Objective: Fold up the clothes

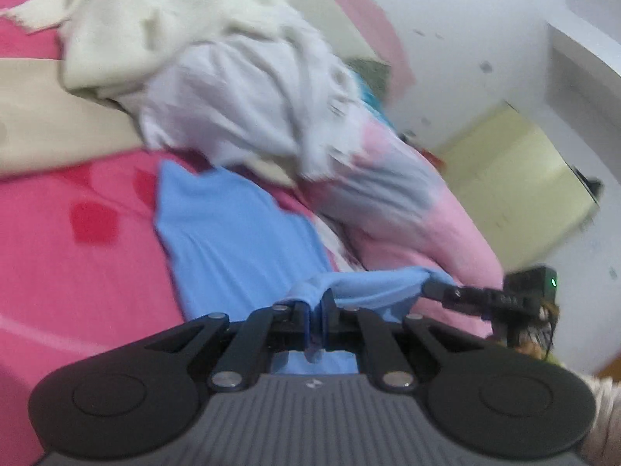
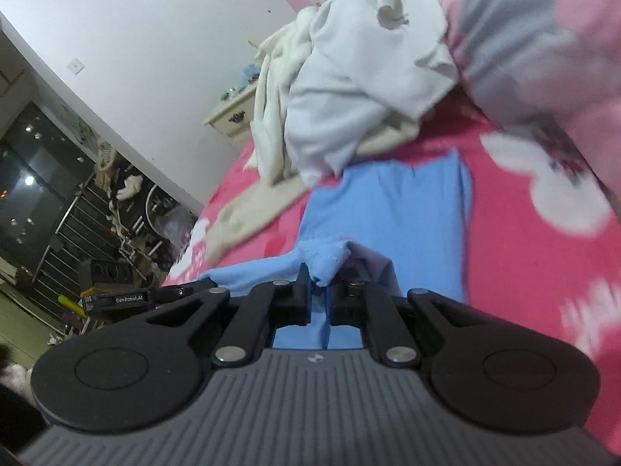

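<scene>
Two claws grip one light-blue garment [image 1: 229,233]: left claw [image 1: 314,310] clamped on a bunched edge, right claw [image 2: 318,299] clamped on another. Garment's remainder lies flat on the pink bedspread [image 1: 77,272]. Farther off sits a heap of white clothes [image 2: 349,89].

A pink bedspread [image 2: 504,233] with white flower patterns covers the bed. In the right wrist view, a cream dresser [image 2: 233,114] with dark drawer handles stands against the white wall [image 2: 155,39], which carries a light switch [image 2: 75,66]. Lower left, a dark window [image 2: 27,178] shows reflected lights, beside a cluttered metal rack [image 2: 128,213].
</scene>
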`<state>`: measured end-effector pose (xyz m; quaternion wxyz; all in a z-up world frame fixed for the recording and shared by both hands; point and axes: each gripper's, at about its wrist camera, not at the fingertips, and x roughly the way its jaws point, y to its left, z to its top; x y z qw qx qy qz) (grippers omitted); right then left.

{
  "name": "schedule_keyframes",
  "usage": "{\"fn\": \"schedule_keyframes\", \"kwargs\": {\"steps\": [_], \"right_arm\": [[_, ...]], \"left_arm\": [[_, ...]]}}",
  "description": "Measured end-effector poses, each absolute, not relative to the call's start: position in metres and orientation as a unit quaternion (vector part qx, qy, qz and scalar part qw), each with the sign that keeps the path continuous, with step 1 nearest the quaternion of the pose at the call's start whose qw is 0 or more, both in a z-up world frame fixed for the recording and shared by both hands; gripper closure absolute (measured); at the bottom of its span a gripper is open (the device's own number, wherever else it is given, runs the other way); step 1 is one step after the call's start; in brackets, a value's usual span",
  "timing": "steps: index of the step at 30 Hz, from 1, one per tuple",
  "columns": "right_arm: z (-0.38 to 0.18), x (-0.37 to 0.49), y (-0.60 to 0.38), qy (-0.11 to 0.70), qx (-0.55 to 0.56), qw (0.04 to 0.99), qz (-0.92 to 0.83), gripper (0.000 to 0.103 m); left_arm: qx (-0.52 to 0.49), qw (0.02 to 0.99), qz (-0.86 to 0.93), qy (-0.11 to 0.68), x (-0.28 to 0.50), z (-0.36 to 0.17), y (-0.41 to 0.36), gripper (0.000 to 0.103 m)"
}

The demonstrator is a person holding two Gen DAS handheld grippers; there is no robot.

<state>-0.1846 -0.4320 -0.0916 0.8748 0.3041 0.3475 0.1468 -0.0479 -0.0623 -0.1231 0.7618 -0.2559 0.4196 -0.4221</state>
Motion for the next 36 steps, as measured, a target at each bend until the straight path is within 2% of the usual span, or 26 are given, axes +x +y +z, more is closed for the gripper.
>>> {"fn": "schedule_keyframes", "kwargs": {"steps": [5, 15, 19, 23, 26, 28, 31, 36], "right_arm": [[-0.119, -0.119, -0.453, 0.348, 0.313, 0.870, 0.158, 0.098], [-0.148, -0.057, -0.473, 0.353, 0.322, 0.865, 0.152, 0.099], [-0.184, -0.040, -0.487, 0.370, 0.366, 0.849, 0.098, 0.094], [-0.193, -0.047, -0.497, 0.337, 0.410, 0.843, 0.088, 0.092], [-0.191, -0.049, -0.506, 0.293, 0.439, 0.847, 0.061, 0.083], [-0.184, -0.055, -0.513, 0.255, 0.457, 0.851, 0.040, 0.076], [-0.163, -0.066, -0.498, 0.250, 0.419, 0.870, 0.066, 0.076], [-0.150, -0.052, -0.417, 0.377, 0.203, 0.890, 0.160, 0.076]], "left_arm": [[-0.266, 0.763, -0.392, 0.439, -0.002, -0.138, -0.070, 0.097], [-0.306, 0.747, -0.385, 0.447, 0.054, -0.180, -0.076, 0.095], [-0.353, 0.736, -0.355, 0.456, 0.066, -0.201, -0.066, 0.089], [-0.395, 0.736, -0.340, 0.433, 0.071, -0.204, -0.049, 0.087], [-0.410, 0.753, -0.306, 0.415, 0.072, -0.201, -0.037, 0.084], [-0.392, 0.771, -0.305, 0.398, 0.064, -0.190, -0.031, 0.082], [-0.328, 0.800, -0.337, 0.372, 0.044, -0.168, -0.031, 0.081], [-0.117, 0.798, -0.451, 0.382, 0.017, -0.146, -0.096, 0.079]]}}
